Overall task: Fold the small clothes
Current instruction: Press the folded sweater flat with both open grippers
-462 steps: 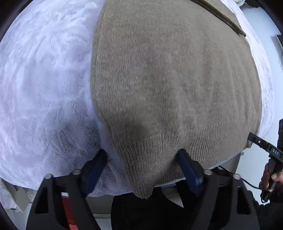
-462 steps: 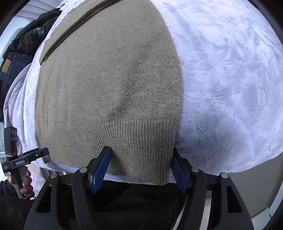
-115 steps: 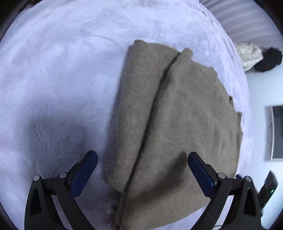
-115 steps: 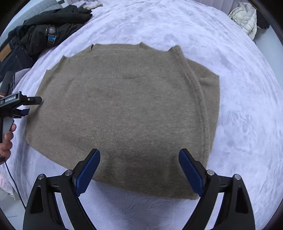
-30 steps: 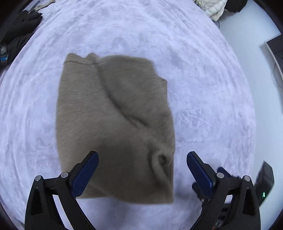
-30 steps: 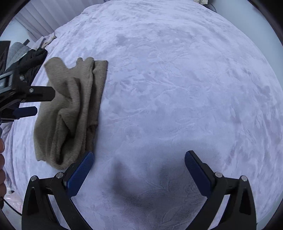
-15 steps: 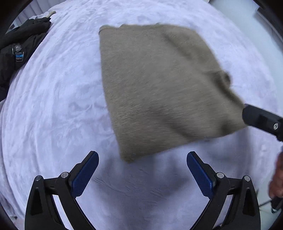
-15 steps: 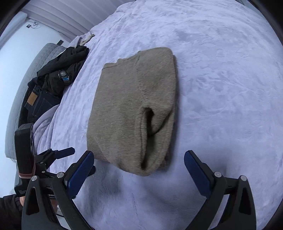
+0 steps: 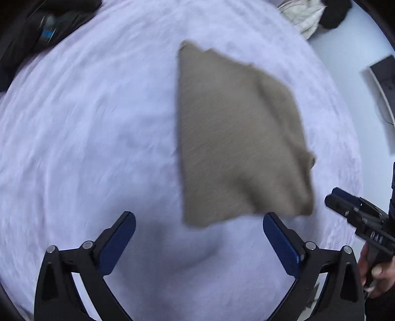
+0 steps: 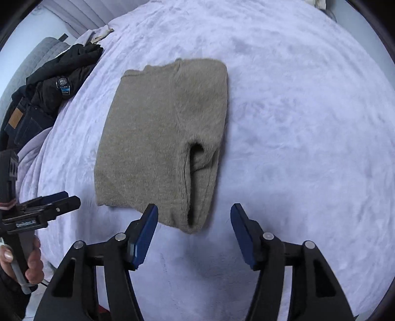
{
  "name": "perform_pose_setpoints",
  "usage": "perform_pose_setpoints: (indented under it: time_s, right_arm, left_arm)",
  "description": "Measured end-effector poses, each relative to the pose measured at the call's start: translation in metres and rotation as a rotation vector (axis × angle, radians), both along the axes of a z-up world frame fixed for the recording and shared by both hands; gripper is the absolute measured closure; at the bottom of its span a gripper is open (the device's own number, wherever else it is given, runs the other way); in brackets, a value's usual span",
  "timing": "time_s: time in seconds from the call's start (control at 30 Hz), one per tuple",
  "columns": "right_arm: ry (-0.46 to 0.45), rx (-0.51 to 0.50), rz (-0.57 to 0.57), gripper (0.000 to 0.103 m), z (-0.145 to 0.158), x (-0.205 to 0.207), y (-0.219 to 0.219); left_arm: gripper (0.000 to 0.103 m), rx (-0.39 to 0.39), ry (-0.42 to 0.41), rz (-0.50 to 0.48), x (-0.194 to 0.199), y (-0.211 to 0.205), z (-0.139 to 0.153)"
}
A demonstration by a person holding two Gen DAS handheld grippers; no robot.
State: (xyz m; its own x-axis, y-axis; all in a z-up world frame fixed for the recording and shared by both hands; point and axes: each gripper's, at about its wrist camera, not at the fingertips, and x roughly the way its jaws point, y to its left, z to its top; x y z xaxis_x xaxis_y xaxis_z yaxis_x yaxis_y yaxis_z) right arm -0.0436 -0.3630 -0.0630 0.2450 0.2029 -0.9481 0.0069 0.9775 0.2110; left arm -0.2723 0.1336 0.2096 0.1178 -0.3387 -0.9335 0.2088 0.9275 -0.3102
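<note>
A taupe knit sweater [image 10: 160,138] lies folded into a compact rectangle on the lilac fleece blanket [image 10: 296,123], with a sleeve opening showing on its right side. My right gripper [image 10: 193,212] hovers over its near corner. Its jaws are closing; the corner shows between the blue pads [image 10: 148,222], which do not touch it. In the left wrist view the sweater [image 9: 237,138] is blurred and sits up and to the right of my left gripper [image 9: 198,219], which is open wide over bare blanket. Each gripper shows in the other's view: the right gripper [image 9: 335,197] and the left gripper [image 10: 66,200].
A pile of dark jacket and jeans [image 10: 49,86] lies at the blanket's far left edge. A pale garment [image 9: 303,19] sits at the far right corner. White floor with a flat device [image 9: 380,81] lies beyond the right edge. A hand [image 10: 32,261] holds the left gripper's handle.
The right jaws have narrowed and that gripper has come in over the sweater's near corner. The left gripper has drifted sideways, off the sweater, and stays wide open.
</note>
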Motion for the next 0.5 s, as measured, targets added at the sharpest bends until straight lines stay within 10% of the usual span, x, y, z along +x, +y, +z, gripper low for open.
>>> perform_pose_setpoints:
  time_s: [0.17, 0.27, 0.33, 0.5]
  right_arm:
    - [-0.049, -0.096, 0.107, 0.038, 0.031, 0.024, 0.024]
    - [-0.052, -0.135, 0.157, 0.038, 0.036, 0.031, 0.039]
    - [-0.022, -0.149, 0.164, 0.038, 0.030, 0.034, 0.044]
    - [0.040, -0.162, 0.154, 0.038, 0.011, 0.038, 0.036]
  left_arm:
    - [0.000, -0.006, 0.013, -0.030, 0.025, -0.036, -0.024]
    - [0.000, 0.194, 0.182, -0.023, 0.039, -0.036, -0.084]
    - [0.000, 0.126, 0.252, 0.014, 0.037, -0.019, -0.103]
    - [0.000, 0.048, 0.175, 0.025, 0.038, -0.005, -0.058]
